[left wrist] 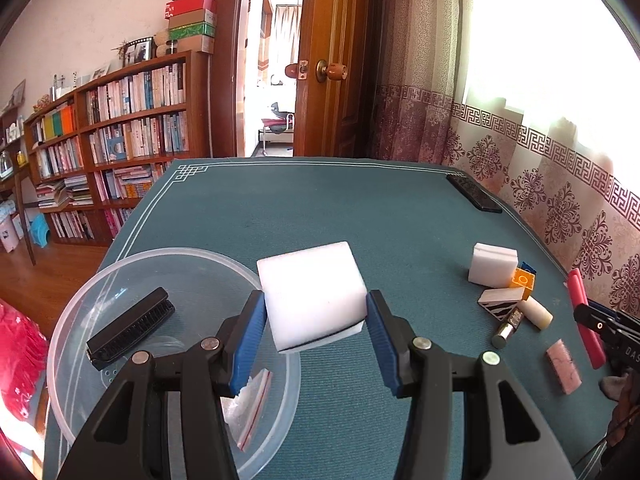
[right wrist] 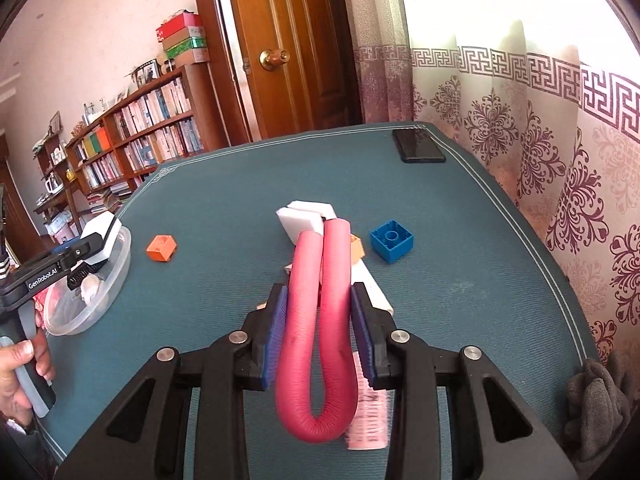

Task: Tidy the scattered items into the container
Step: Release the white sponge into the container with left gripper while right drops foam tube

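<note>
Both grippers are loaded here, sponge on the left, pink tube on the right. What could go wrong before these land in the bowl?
1. The left gripper pinches the white foam sponge block near its lower edge, beside the clear round plastic bowl, not over it; released now, it could miss.
2. The right gripper squeezes the folded pink foam tube; it may spring open when let go.
3. The black brush and small zip bag crowd the bowl.

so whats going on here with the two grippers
A person is tidying loose items into a clear plastic bowl. The left hand-held gripper holds a white foam block at the bowl's rim; a black brush already lies inside. The right hand-held gripper pinches a folded pink foam tube above the table.
</note>
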A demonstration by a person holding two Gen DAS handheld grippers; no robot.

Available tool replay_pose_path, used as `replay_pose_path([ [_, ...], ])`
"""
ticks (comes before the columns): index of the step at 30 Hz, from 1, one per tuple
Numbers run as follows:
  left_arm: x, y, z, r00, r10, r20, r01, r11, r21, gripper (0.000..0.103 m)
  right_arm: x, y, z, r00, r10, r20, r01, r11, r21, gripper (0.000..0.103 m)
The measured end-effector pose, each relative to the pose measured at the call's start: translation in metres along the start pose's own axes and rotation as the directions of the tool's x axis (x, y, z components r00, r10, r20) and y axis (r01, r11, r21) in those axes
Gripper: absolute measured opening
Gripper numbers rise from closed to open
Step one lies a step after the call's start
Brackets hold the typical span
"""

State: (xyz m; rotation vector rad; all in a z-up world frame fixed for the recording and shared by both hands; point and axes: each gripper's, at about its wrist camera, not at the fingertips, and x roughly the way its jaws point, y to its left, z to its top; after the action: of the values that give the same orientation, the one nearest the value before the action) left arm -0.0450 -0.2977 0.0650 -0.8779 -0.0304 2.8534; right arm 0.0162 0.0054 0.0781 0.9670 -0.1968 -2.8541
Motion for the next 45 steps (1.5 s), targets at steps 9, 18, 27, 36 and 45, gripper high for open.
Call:
replay_pose_path([
  [9,-0.012,0.054,-0.002,0.996,0.092,0.005,-0.092,0.996,-0.021,0.056,0.022,0.075,0.013,0.990,0.139,-0.011,-0.139,0.989,-0.055,0.035],
  [18,-0.019,0.091,-0.008,0.990,0.140,0.011,-0.139,0.990,-0.026,0.060,0.051,0.166,0.023,0.965,0.259,-0.045,-0.262,0.956,-0.131,0.035],
  [27,-0.028,0.111,-0.014,0.981,0.187,0.042,-0.187,0.982,-0.002,0.087,0.082,0.229,0.019,0.947,0.304,-0.099,-0.317,0.934,-0.163,0.035],
  [36,-0.038,0.136,-0.020,0.967,0.248,0.060,-0.246,0.969,-0.040,0.092,0.107,0.258,0.016,0.941,0.312,-0.134,-0.331,0.929,-0.164,0.035],
  [45,-0.048,0.147,-0.021,0.951,0.292,0.098,-0.284,0.955,-0.083,0.103,0.123,0.279,0.025,0.938,0.326,-0.115,-0.341,0.927,-0.158,0.037],
])
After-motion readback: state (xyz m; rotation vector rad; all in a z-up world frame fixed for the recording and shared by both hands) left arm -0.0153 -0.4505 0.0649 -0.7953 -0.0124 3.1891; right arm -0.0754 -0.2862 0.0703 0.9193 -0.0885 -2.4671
